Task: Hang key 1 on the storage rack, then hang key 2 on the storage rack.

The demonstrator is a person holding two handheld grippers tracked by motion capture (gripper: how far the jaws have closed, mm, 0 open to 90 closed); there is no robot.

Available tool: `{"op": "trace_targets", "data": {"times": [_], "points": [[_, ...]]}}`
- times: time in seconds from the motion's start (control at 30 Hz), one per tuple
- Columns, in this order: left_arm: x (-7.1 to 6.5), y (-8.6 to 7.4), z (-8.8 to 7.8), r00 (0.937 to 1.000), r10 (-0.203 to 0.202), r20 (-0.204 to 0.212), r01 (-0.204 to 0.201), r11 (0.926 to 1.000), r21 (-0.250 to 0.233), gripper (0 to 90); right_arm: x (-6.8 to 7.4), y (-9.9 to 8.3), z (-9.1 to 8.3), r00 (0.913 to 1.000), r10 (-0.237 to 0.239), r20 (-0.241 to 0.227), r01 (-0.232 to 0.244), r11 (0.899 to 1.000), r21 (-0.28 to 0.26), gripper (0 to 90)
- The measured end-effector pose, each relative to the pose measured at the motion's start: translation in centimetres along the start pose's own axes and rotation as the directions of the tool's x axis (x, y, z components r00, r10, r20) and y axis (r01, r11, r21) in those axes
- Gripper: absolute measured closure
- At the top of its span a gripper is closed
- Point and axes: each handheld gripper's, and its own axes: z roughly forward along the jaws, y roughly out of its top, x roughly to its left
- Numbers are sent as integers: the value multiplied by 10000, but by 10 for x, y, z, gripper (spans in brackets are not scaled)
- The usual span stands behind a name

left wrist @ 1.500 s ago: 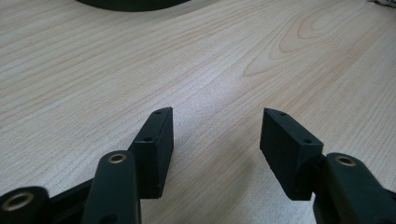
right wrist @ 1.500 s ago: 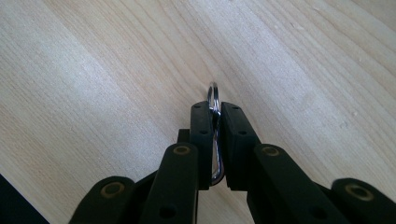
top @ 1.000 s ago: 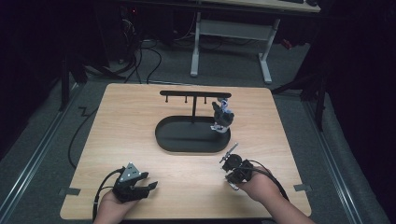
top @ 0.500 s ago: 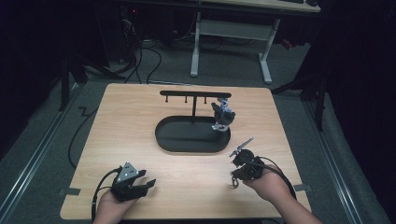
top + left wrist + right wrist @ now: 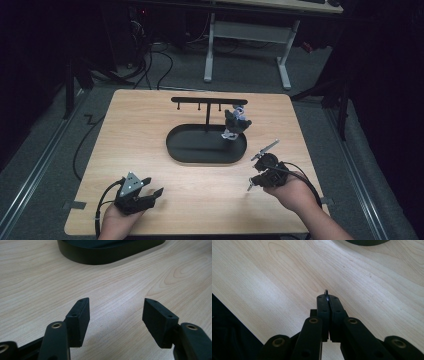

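Black oval tray, rack inside.

no words, labels, brand marks, numbers or signs can be read anywhere in these views, neither on the wooden table, nor on the black tray and its stand, nor on the two handheld tools.
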Motion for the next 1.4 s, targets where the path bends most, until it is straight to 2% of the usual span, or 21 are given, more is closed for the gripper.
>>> {"op": "trace_targets", "data": {"times": [0.2, 0.43, 0.83, 0.9, 1.07, 1.3, 1.33, 1.37, 1.4], "points": [[1, -1, 0, 9999, -43, -106, 42, 9999, -161, 372, 0, 5, -6, 9999, 81, -79, -80, 10000, 38, 895], [4, 0, -3, 9992, -187, -356, 174, 9992, -358, 332, -3, 10, -12, 10000, 83, 50, -84, 10000, 29, 895], [3, 1, -1, 9994, -173, -291, 162, 9992, -377, 328, -3, 24, -18, 9998, -16, 173, 15, 10000, 69, 895], [2, 1, 0, 9995, -166, -271, 157, 9993, -346, 328, -4, 27, -19, 9997, -180, 191, 179, 9998, 54, 895], [4, 0, 0, 9995, -215, -219, 207, 9992, -342, 327, -4, 36, -21, 10000, -84, 33, 84, 9999, 59, 896], [3, 0, -1, 9997, -109, -214, 102, 9994, -324, 328, -3, 55, -23, 9999, -146, 61, 146, 9999, 80, 896], [3, 0, -2, 9997, -91, -222, 84, 9995, -309, 328, -2, 58, -23, 10000, -14, 63, 14, 9999, 106, 896], [3, 0, -2, 9997, -58, -232, 51, 9996, -292, 327, -4, 61, -23, 9997, -229, 14, 229, 9997, 19, 896], [3, 0, -3, 9997, -41, -246, 33, 9996, -293, 326, -3, 64, -23, 9998, -193, 33, 193, 9998, -6, 896]]}}
